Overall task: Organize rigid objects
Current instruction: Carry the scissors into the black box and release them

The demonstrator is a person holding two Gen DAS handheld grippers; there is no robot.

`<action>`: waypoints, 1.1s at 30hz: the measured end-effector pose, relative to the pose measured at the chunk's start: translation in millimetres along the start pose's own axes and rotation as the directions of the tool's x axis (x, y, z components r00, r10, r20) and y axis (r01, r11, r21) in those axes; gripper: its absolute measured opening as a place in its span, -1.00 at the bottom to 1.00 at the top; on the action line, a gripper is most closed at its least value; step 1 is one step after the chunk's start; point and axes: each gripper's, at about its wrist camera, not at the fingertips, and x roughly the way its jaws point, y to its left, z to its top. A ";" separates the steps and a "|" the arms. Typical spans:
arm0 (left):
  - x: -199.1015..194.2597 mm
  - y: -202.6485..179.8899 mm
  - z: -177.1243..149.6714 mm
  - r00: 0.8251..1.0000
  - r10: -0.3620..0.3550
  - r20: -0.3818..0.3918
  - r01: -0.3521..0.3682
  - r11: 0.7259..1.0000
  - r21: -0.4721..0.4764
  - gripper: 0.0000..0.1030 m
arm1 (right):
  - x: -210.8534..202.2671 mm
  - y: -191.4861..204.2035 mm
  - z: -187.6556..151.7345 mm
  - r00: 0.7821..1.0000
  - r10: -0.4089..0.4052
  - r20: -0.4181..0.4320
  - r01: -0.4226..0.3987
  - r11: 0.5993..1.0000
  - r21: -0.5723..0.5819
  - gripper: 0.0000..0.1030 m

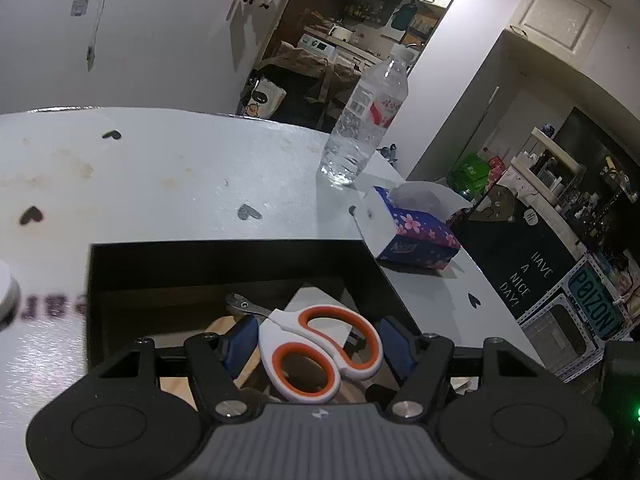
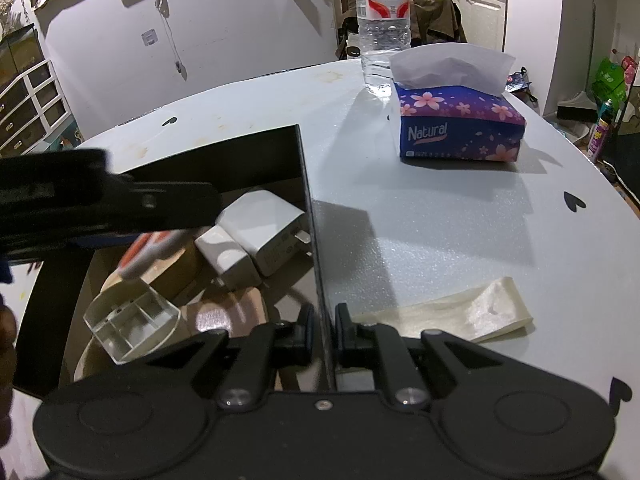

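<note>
White scissors with orange-lined handles [image 1: 320, 352] sit between the blue pads of my left gripper [image 1: 318, 346], which is shut on the handles. They hang over an open black box [image 1: 224, 258]. In the right wrist view the scissors [image 2: 146, 254] show blurred under the dark body of the left gripper. My right gripper [image 2: 322, 332] is shut on the box's thin right wall [image 2: 309, 208], one finger inside and one outside. Inside the box lie two white chargers [image 2: 260, 232], a clear acrylic block [image 2: 132, 324], a wooden piece and a small metal tool [image 1: 244, 306].
The box stands on a white table [image 2: 440, 240] with small dark heart marks. A water bottle [image 2: 382, 20] and a blue flowered tissue box [image 2: 460, 128] stand at the far side. A cream strip [image 2: 460, 314] lies right of the box, close to my right gripper.
</note>
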 end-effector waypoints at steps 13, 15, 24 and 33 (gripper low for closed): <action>9.5 1.5 -4.2 0.998 -0.010 -0.063 0.009 1.000 -0.024 0.61 | -0.1 0.3 0.1 1.000 0.000 0.000 0.000 1.000 0.000 -0.77; 8.1 0.4 -4.4 0.998 -0.010 -0.059 0.009 1.000 -0.016 0.61 | 0.0 0.2 0.1 1.000 0.000 0.000 0.000 1.000 0.000 -0.77; -9.1 -1.0 -4.3 1.000 0.008 -0.024 -0.007 1.000 0.023 0.62 | -0.3 0.5 0.3 1.000 0.002 0.002 -0.002 1.000 0.000 -0.77; -47.5 -10.2 -4.1 0.999 0.025 0.047 -0.030 0.993 0.113 0.72 | -0.8 1.0 0.4 1.000 0.003 0.004 -0.003 1.000 0.002 -0.77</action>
